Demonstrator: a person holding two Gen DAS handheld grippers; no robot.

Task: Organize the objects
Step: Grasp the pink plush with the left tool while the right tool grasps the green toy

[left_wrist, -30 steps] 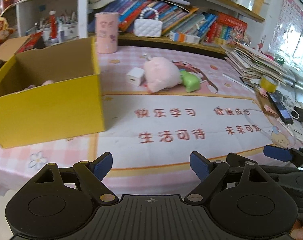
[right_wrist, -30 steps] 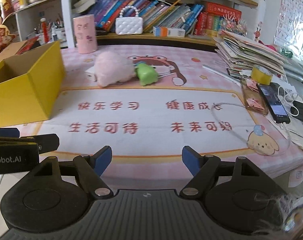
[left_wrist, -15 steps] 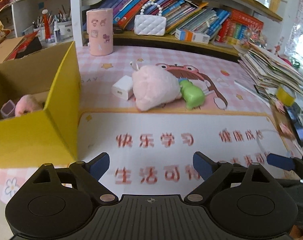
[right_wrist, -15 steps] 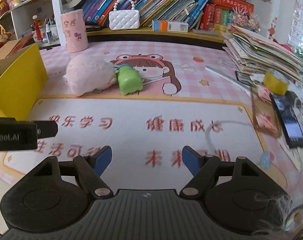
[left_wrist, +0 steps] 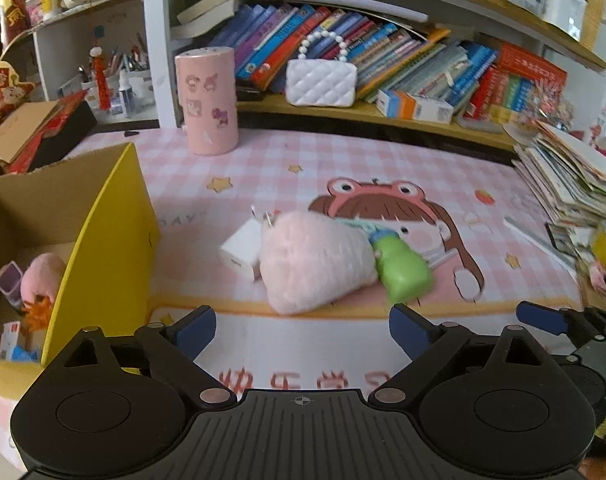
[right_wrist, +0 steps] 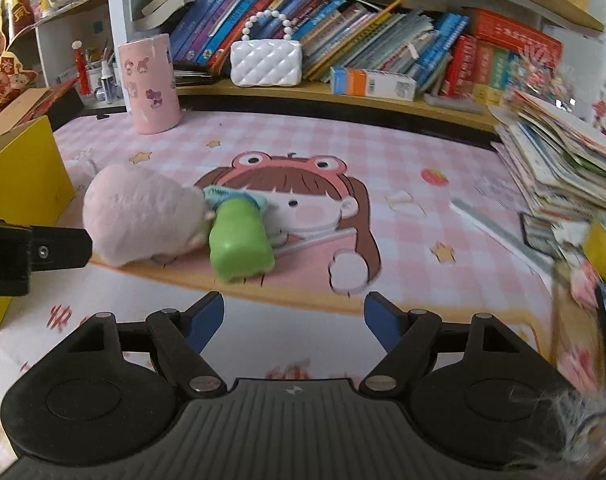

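Observation:
A pink plush toy [left_wrist: 315, 258] lies on the pink checked mat, with a white charger plug [left_wrist: 241, 254] touching its left side and a green bottle-shaped toy [left_wrist: 403, 274] at its right. My left gripper [left_wrist: 303, 330] is open and empty, just short of the plush. My right gripper [right_wrist: 294, 314] is open and empty, just short of the green toy [right_wrist: 239, 246] and the plush [right_wrist: 143, 214]. A yellow cardboard box [left_wrist: 103, 248] at the left holds a pink ball and several small items.
A pink cylinder tin [left_wrist: 207, 100] stands at the back of the mat. A white quilted purse [left_wrist: 321, 82] sits on the low bookshelf. A stack of papers [right_wrist: 563, 168], a yellow tape roll [right_wrist: 605, 252] and a phone lie at the right.
Both grippers have moved forward over the mat toward the plush and the green toy, which now look larger and closer. Both stay open.

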